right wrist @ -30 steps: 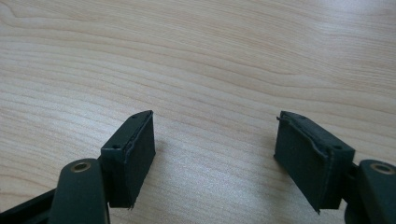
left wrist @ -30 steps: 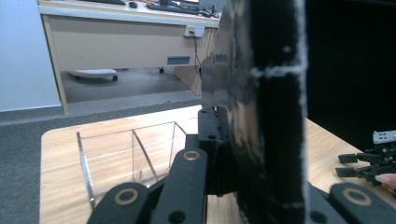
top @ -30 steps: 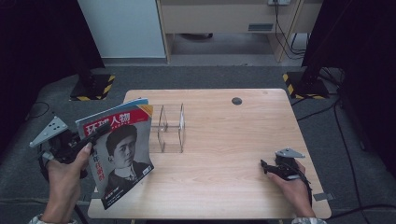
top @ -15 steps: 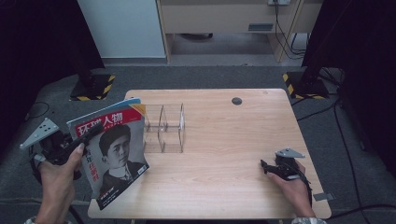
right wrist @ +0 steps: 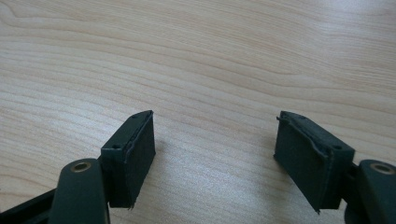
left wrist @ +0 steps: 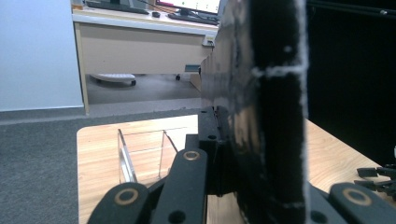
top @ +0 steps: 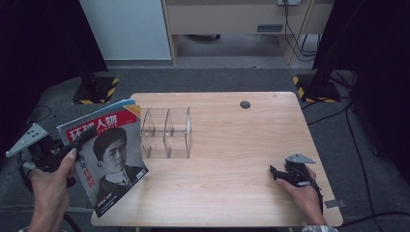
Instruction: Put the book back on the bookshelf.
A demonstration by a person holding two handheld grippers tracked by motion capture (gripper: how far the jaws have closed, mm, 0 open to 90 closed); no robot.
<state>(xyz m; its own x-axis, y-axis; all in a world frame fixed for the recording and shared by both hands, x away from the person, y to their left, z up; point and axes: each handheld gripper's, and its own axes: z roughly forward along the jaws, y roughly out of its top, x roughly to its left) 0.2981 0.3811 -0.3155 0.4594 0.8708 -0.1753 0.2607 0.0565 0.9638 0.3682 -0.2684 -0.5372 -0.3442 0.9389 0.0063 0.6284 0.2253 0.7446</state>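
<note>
At the near left edge of the surface, item one: a magazine, red masthead, portrait cover, held tilted with its lower corner over the wood and its top leaning away from the person.
- Handling, as judged: light, thin and floppy; glossy cover likely slick; pages will sag or fan if gripped far from the spine; corners crease easily.
- Where to take hold: along the left edge, close to the spine and about mid-height, so the sheet stays flat. That is where it is held now.
- Left gripper: clamped tight on the magazine's left edge. From the left gripper view the magazine stands edge-on as a dark slab between the jaws.

Near right, item two: right gripper, resting low on the surface in the person's hand; jaws parted with nothing between them, bare wood showing in the gap, as the right gripper view confirms.

Middle, item three: clear acrylic file rack, upright dividers forming slots, standing just beyond and right of the magazine. Rigid, light, probably easy to shove; slots narrow, so a limp magazine would need to enter straight.

Surface: pale wood-grain top, smooth, a dark cable grommet toward the far edge.

Far: grey carpet, yellow-and-black striped stand feet at both far corners, a white panel, a beige desk with cables behind.
</note>
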